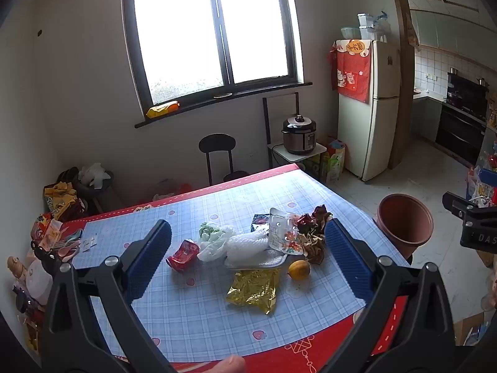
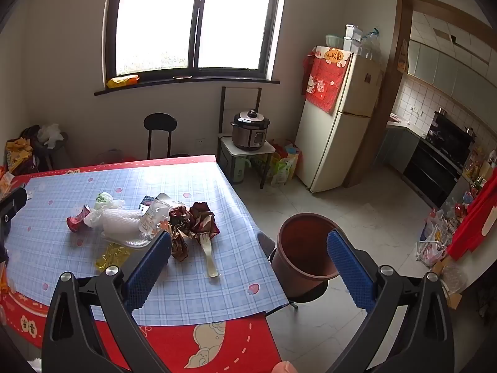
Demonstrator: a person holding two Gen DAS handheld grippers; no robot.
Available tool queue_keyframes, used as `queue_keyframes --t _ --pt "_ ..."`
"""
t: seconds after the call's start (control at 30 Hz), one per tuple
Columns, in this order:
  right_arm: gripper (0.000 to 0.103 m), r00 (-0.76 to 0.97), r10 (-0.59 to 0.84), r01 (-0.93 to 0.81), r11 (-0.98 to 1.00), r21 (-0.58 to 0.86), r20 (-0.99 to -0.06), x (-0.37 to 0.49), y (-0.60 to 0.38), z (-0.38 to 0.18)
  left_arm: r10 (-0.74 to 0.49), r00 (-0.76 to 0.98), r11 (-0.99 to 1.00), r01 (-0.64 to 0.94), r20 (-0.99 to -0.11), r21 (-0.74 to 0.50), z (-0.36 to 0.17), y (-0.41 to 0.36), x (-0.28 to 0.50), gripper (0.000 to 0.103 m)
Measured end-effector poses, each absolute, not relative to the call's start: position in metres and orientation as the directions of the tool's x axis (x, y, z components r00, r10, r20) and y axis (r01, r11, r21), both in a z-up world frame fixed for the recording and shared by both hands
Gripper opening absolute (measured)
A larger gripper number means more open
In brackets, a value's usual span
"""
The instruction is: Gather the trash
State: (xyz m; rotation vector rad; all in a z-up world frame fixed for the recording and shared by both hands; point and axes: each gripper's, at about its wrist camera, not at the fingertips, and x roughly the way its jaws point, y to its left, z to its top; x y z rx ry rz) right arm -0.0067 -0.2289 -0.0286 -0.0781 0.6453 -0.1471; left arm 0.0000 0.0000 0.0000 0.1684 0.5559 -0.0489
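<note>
Trash lies in a heap on the blue checked tablecloth (image 1: 192, 317): a crushed red can (image 1: 183, 255), white foam netting (image 1: 245, 244), a gold foil wrapper (image 1: 253, 289), a yellow fruit (image 1: 298, 269), a clear printed pouch (image 1: 281, 231) and dark crumpled wrappers (image 1: 313, 220). A brown bin (image 2: 303, 247) stands off the table's right edge. A pale plastic spoon (image 2: 209, 256) lies near the wrappers (image 2: 194, 222). My left gripper (image 1: 247, 256) is open and empty above the heap. My right gripper (image 2: 248, 259) is open and empty, between the table edge and the bin.
A black chair (image 1: 219, 152) stands behind the table. A pressure cooker (image 1: 298, 135) sits on a small stand beside a white fridge (image 1: 369, 105). Snack bags (image 1: 60, 200) pile at the left. The bin (image 1: 405, 222) also shows in the left wrist view. The kitchen opens at right.
</note>
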Motion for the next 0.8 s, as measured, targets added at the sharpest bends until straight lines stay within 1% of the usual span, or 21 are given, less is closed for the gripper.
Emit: queue_keyframes --t 0.8 --pt "0.099 0.784 -0.162 0.110 0.986 -0.123 -0.599 -0.0031 -0.2276 -0.0293 0.028 0.852 0.983 0.071 -0.523 0.168 0.0018 0.0041 0.0025 0.098"
